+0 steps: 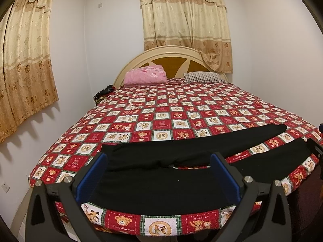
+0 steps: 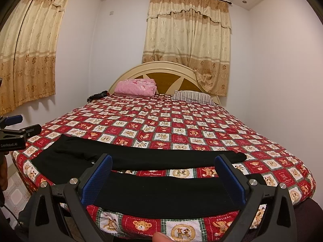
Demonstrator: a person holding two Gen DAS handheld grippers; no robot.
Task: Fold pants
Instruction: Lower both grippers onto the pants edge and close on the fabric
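Lying flat across the near end of the bed, the black fabric pants (image 1: 161,157) are spread sideways on a red-and-white checked bedspread printed with teddy bears (image 1: 161,109). The waist end sits toward the left and the two legs run out to the right, parted by a narrow strip of bedspread; the far leg reaches further across the bed than the near one.

The left gripper (image 1: 159,173), black-framed with blue pads, hovers above the waist part of the pants with its jaws spread wide and nothing between them. The right gripper (image 2: 163,177), of the same make, hangs over the near leg, jaws likewise spread wide and holding nothing. Whether either touches the cloth cannot be told.

In the right wrist view the left gripper shows at the far left edge, and a fingertip (image 2: 159,237) pokes in at the bottom.

At the head of the bed, a folded pink blanket (image 1: 145,75) and a striped pillow (image 1: 201,76) rest against a cream wooden headboard with a brown inset (image 1: 173,60). A dark bundle of cloth (image 1: 103,94) sits at the bed's left edge. Beige patterned curtains (image 1: 185,24) hang behind the headboard and on the left wall
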